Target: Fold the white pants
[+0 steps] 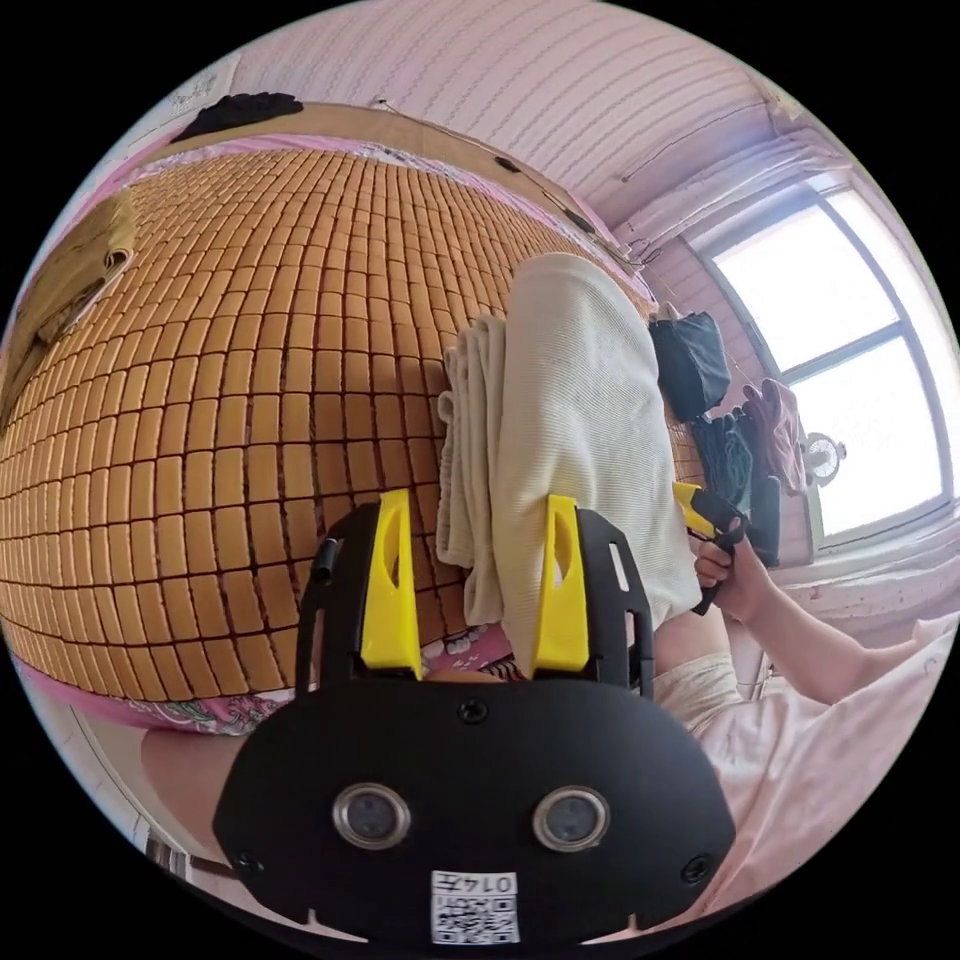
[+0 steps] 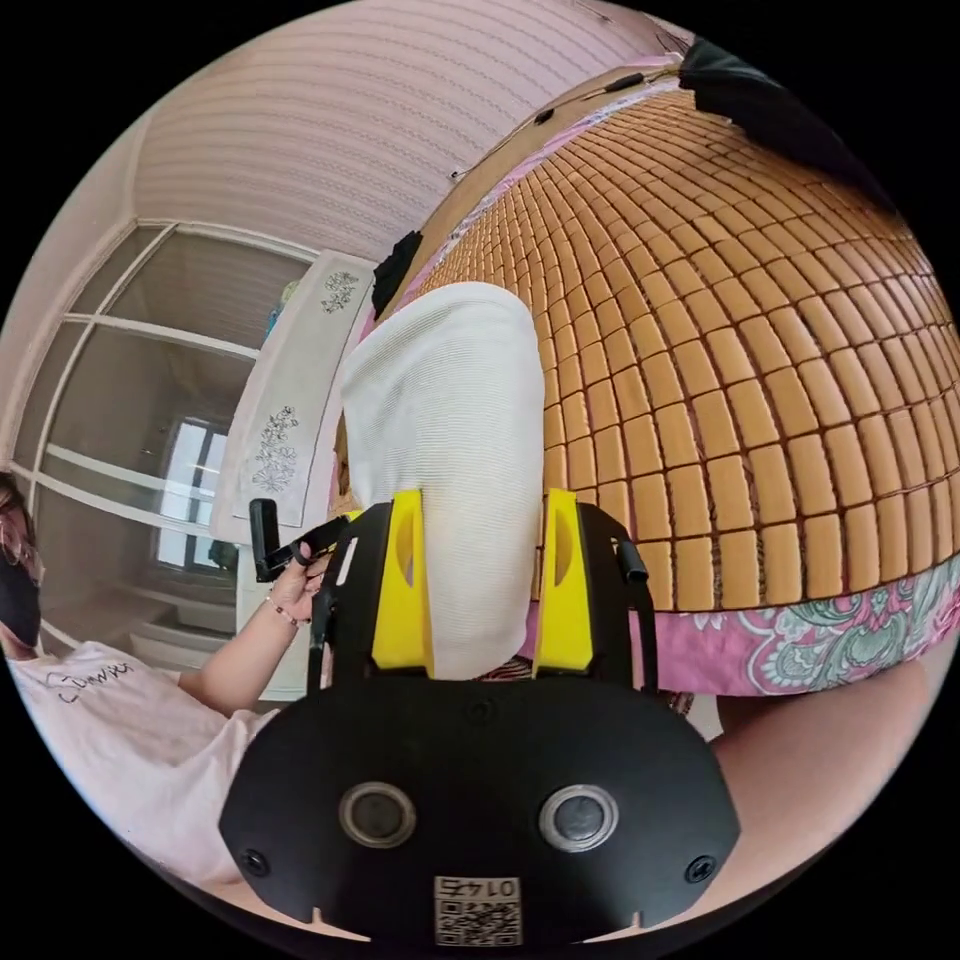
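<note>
The white pants lie folded into a thick stack on the bamboo mat, near the bed's front edge. In the left gripper view the layered fold edges face my left gripper, whose yellow jaws stand wide apart just in front of the stack. My right gripper is at the stack's other side, held in a hand. In the right gripper view the pants reach into the gap of my right gripper, and its jaws stand apart on either side. There a hand holds the left gripper.
A khaki garment lies at the mat's far left and a black one by the headboard. Dark clothes hang beside the window. A pink floral sheet edges the bed. The person in a white shirt stands close by.
</note>
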### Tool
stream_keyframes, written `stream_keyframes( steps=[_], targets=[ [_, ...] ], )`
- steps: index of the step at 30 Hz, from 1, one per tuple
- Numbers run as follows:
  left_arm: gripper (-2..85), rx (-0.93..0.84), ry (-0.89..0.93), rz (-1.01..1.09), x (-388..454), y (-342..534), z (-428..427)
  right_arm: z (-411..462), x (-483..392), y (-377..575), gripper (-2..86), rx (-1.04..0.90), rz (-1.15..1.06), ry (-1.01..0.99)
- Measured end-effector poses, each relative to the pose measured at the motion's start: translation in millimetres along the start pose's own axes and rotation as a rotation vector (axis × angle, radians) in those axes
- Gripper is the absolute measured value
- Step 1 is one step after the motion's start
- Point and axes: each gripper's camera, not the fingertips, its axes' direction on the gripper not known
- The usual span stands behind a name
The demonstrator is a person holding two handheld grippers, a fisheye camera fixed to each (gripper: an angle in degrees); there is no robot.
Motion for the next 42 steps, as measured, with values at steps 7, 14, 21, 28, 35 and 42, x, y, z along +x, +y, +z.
stream_keyframes(
  steps=[7, 14, 21, 28, 35, 42],
  targets=[
    [18.2, -0.077, 0.355, -0.102, -58.7, -31.0, -0.4, -5.1, 32.4, 6.2, 16.4, 0.049, 0.133, -0.264],
    [19.9, -0.112, 0.383, -0.027, -57.7, -48.9, 24.4, -0.9, 21.7, 11.5, 16.3, 0.050, 0.085, -0.224],
    [14.5, -0.111, 0.345, -0.016, -47.1, -53.0, 26.3, 18.8, -29.8, 18.3, 17.0, -0.018, -0.143, -0.046],
    [10.8, -0.115, 0.377, -0.045, -42.3, -43.6, 19.2, 27.1, -125.5, 10.7, 11.1, -0.115, -0.476, 0.054],
    [9.7, -0.165, 0.509, 0.032, 23.5, -45.5, 48.6, -4.0, -221.0, 7.8, 10.9, -0.208, -1.023, 0.230],
    [9.8, -0.156, 0.560, 0.380, 215.3, -142.7, 98.2, -128.6, -213.9, -58.1, 11.7, -0.163, -1.089, 0.491]
  ],
)
